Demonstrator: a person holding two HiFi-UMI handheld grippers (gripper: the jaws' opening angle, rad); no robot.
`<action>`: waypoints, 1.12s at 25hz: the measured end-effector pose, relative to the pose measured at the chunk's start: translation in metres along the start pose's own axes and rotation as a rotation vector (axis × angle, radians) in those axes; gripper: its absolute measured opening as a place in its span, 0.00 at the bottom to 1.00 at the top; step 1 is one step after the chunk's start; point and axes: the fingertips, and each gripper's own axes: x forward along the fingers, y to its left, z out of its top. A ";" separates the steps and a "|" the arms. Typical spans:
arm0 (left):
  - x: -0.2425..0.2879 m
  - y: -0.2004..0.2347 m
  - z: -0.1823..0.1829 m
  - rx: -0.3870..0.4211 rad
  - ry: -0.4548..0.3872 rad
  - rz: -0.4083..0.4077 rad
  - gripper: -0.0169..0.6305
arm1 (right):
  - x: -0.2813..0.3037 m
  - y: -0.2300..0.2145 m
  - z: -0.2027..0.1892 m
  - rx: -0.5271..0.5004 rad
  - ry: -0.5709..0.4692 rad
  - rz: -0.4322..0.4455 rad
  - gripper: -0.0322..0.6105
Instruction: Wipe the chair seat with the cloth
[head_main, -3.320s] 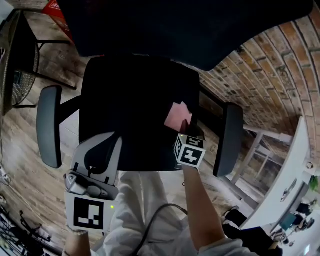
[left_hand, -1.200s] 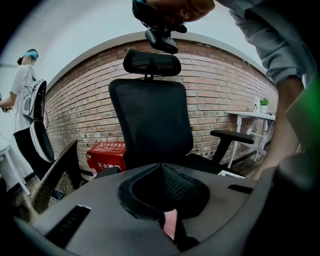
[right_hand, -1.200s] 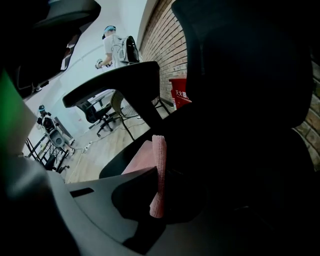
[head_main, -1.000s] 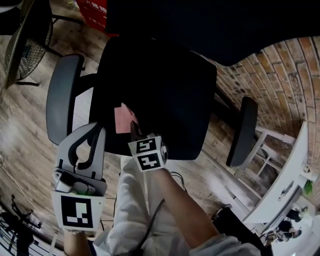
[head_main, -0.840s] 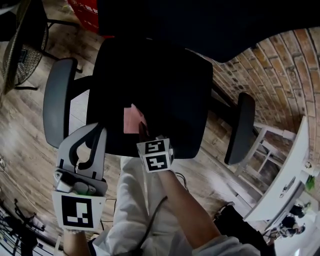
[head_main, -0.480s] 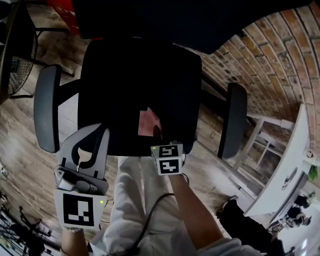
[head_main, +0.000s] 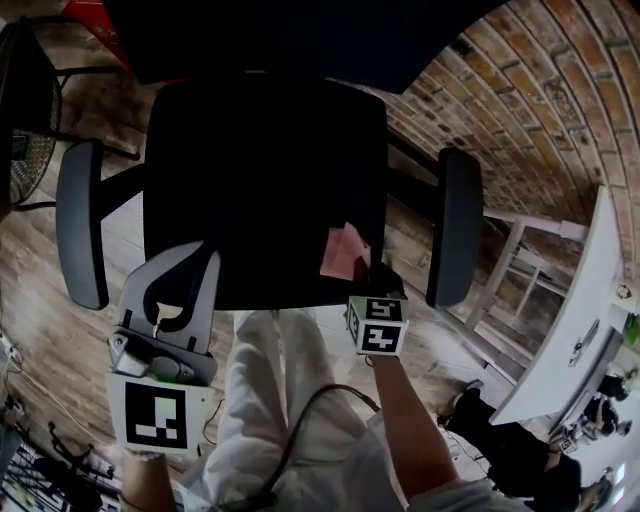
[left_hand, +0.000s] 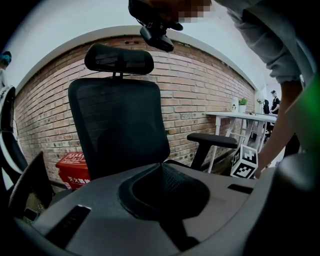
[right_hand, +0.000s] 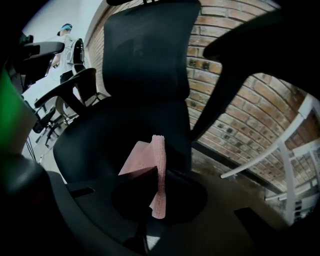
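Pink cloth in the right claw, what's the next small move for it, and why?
Probably slide the right claw away toward the black backrest, pressing the pink woven cloth along the black mesh chair seat. The cloth is clamped at the seat's near right corner, and nearly all of the seat lies beyond it and to its left.

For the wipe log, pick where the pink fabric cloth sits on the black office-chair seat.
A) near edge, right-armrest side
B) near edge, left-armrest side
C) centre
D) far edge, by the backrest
A: the pink fabric cloth, clamped in the right gripper, lies at the black office-chair seat's near edge on the grey right armrest's side.
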 end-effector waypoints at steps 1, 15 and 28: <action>0.000 0.000 0.001 0.001 0.001 0.000 0.05 | -0.003 -0.007 -0.002 0.010 0.002 -0.012 0.14; -0.018 0.026 -0.010 -0.054 0.018 0.112 0.05 | -0.005 0.042 -0.017 0.006 0.024 0.157 0.14; -0.059 0.053 -0.035 -0.101 0.042 0.221 0.05 | -0.004 0.210 -0.014 -0.180 0.034 0.473 0.14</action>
